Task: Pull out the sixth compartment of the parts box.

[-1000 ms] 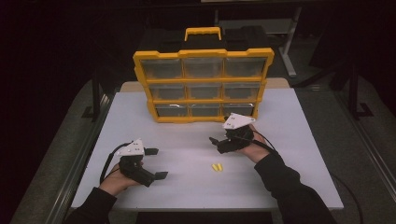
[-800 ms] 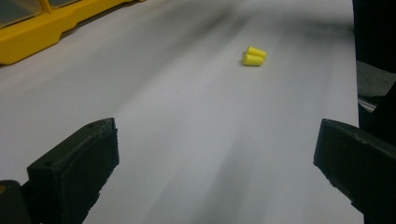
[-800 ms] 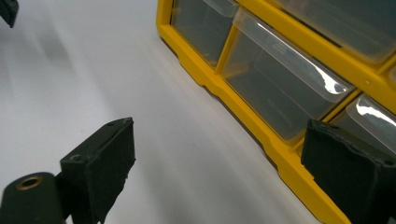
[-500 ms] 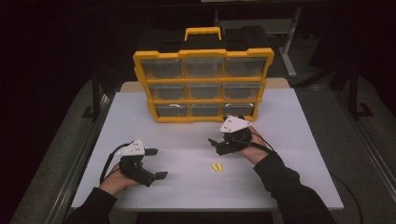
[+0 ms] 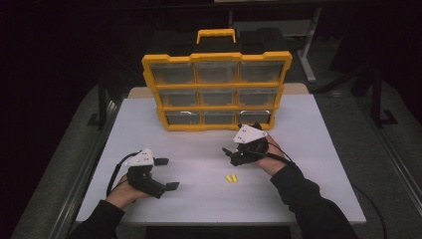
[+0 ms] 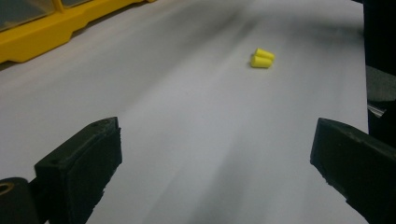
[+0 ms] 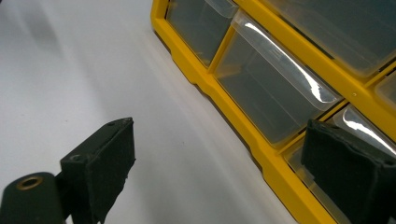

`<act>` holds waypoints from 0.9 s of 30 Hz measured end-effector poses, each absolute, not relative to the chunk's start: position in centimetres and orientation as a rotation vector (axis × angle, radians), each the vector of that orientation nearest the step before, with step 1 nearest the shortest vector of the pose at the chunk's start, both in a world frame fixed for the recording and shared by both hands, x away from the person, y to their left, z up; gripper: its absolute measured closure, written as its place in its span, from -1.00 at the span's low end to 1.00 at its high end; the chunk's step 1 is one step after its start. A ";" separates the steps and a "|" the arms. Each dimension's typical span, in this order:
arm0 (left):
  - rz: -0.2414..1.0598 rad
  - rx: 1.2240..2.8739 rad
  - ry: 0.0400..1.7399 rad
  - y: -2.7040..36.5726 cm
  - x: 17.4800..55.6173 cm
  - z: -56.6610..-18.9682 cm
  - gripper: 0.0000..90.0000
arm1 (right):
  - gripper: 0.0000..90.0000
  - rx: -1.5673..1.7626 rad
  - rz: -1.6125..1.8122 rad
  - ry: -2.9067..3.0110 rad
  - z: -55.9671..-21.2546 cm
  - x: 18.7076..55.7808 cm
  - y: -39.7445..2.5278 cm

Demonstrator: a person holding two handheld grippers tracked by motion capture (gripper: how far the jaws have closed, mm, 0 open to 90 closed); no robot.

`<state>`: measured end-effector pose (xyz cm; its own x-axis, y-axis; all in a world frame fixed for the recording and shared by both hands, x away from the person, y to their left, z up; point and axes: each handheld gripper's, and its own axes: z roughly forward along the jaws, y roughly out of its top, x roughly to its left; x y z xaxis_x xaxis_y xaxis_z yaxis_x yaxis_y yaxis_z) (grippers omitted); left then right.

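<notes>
On the white worktop [image 5: 318,149] two small yellow foam earplugs [image 5: 230,178] lie side by side, touching, in the open space between the person's hands and a little nearer the person than the right hand. In the left gripper view the same pair [image 6: 261,58] sits ahead of the claw and off to its right, well apart from it; they look like earplugs, though they are small and a little blurred, so that name is a best reading.

The left claw [image 5: 166,174] hovers low over the near left part of the worktop with its jaws spread wide and nothing between them. In its own view the left claw [image 6: 215,163] shows only bare white surface between the two black pads.

The right claw [image 5: 230,155] is held just in front of the bottom row of a yellow drawer organizer [image 5: 217,54], which stands upright at the far middle of the worktop with a carry handle on top and three rows of clear drawers. In the right gripper view the right claw [image 7: 219,163] is likewise spread apart and empty, with its right pad near a bottom-row drawer [image 7: 271,88] of the organizer; whether it touches cannot be told.
</notes>
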<state>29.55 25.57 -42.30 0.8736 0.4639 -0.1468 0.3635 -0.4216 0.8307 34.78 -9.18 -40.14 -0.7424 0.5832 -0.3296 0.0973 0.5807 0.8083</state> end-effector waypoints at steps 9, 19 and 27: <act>0.123 2.062 0.605 25.5 29.6 -42.4 -1.00 | -0.80 0.520 1.071 2.222 -40.3 34.7 -9.1; 0.133 2.064 0.607 25.6 29.5 -42.3 -1.00 | -0.80 0.479 1.035 2.200 -40.3 34.6 -9.0; 0.128 2.065 0.605 25.5 29.6 -42.4 -1.00 | -0.80 0.447 1.012 2.189 -40.5 34.4 -8.9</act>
<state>29.58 25.49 -42.40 0.8721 0.4672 -0.1457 0.3679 -0.4295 0.8247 34.43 -8.86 -40.49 -0.7133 0.5504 -0.4339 0.0259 0.6394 0.7684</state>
